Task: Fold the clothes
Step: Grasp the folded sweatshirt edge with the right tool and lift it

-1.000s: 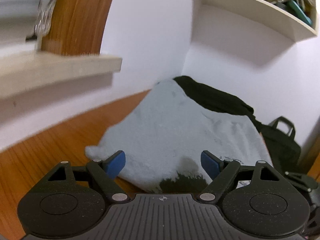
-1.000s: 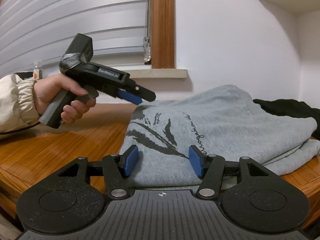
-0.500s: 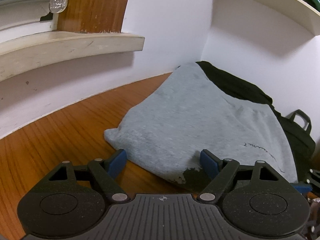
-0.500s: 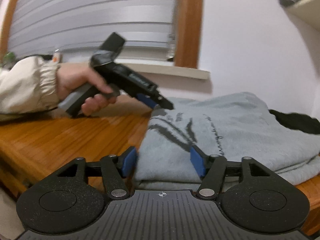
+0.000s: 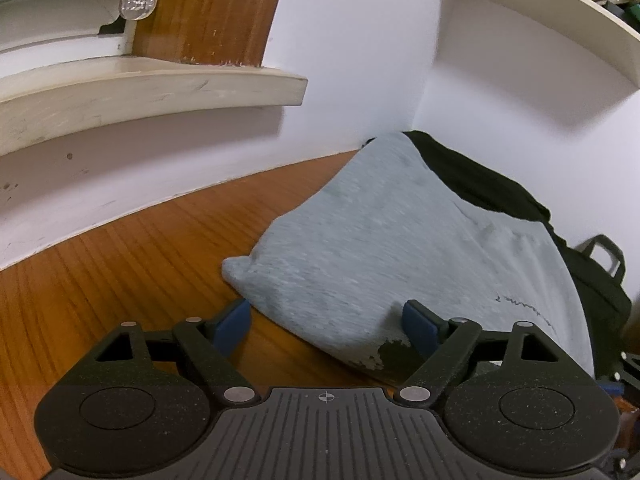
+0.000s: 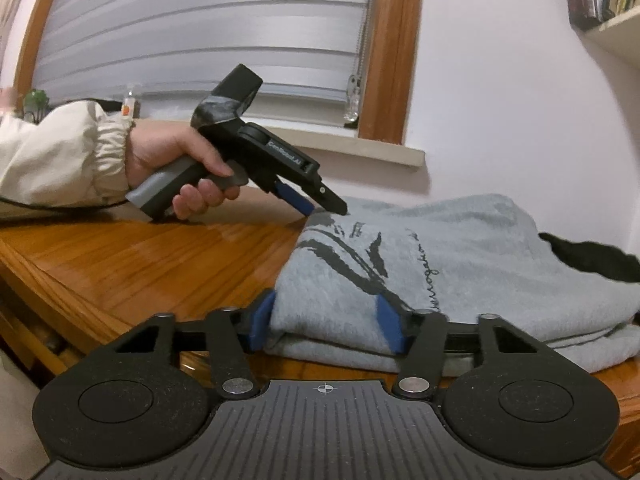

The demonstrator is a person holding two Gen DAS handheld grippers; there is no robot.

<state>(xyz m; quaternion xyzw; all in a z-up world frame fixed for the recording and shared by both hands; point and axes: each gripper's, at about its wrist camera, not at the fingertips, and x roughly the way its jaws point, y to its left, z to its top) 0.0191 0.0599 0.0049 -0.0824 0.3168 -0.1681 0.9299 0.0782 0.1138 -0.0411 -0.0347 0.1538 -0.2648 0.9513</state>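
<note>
A grey sweatshirt [image 6: 460,264] with a black print lies folded on the wooden table [image 6: 140,264]; it also shows in the left wrist view [image 5: 392,256]. My left gripper [image 5: 326,326] is open, its blue pads straddling the sweatshirt's near corner at the table surface. In the right wrist view the left gripper [image 6: 320,206] is seen touching the far left corner of the sweatshirt. My right gripper [image 6: 326,326] is open, with its pads on either side of the sweatshirt's front left corner.
A black garment [image 5: 476,184] lies behind the sweatshirt against the white wall. A black bag [image 5: 600,276] sits at the right. A window sill [image 5: 152,92] overhangs the table's back. The table's front edge [image 6: 40,292] is at the left.
My left gripper has come down and forward to the sweatshirt's corner. My right gripper has moved closer, so its pads now flank the front corner.
</note>
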